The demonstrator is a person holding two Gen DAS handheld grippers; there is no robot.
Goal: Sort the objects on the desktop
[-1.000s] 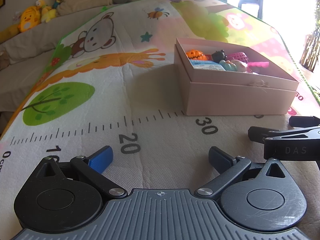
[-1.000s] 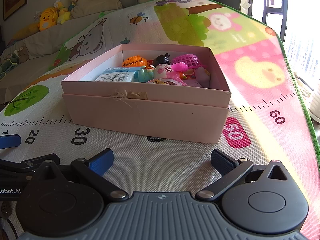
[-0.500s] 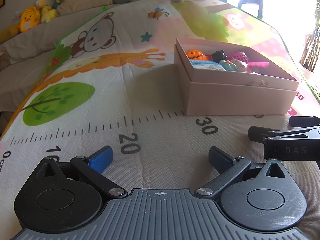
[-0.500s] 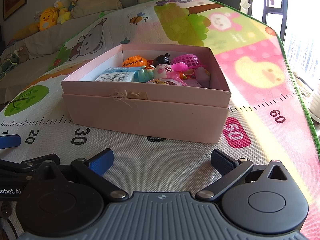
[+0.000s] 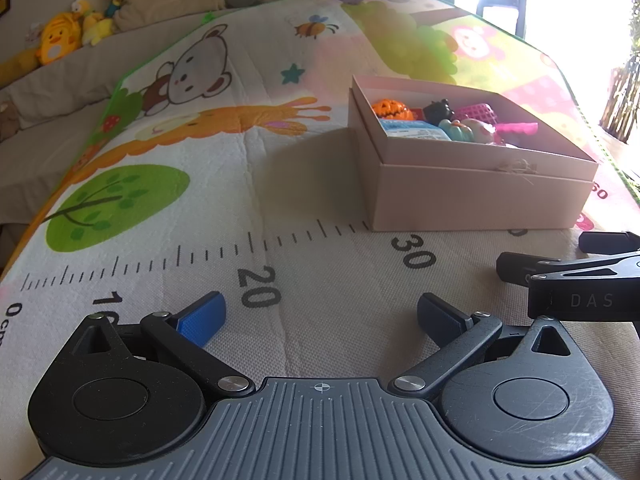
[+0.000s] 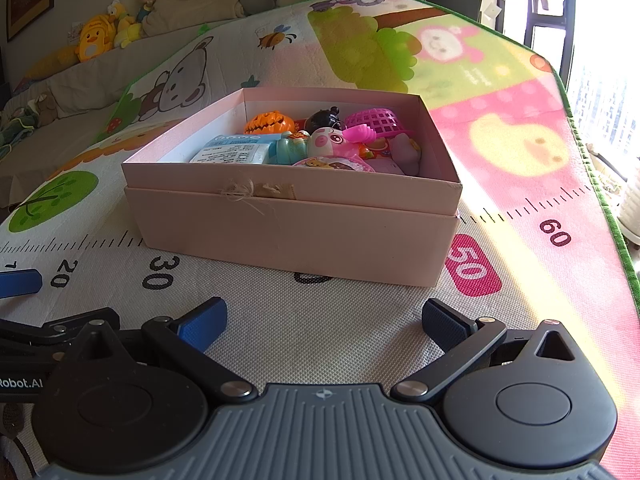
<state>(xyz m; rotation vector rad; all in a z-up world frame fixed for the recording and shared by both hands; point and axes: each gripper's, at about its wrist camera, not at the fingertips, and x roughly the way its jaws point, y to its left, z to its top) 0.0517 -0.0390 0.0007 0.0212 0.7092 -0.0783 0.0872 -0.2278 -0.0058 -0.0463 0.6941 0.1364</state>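
Note:
A pink cardboard box (image 6: 296, 236) stands on the play mat, also in the left wrist view (image 5: 472, 196) at right. It holds several toys: an orange pumpkin (image 6: 269, 122), a blue-white packet (image 6: 232, 152), a black-haired doll (image 6: 325, 120), a pink pig figure (image 6: 332, 142) and a magenta basket (image 6: 378, 122). My left gripper (image 5: 320, 314) is open and empty, low over the mat near the 20 mark. My right gripper (image 6: 324, 320) is open and empty just in front of the box. The right gripper's side shows in the left wrist view (image 5: 568, 280).
The play mat (image 5: 160, 208) has a printed ruler along it and ends at a green edge on the right (image 6: 616, 232). A grey sofa with plush toys (image 6: 96, 40) lies behind. A bright window (image 6: 600, 80) is at the right.

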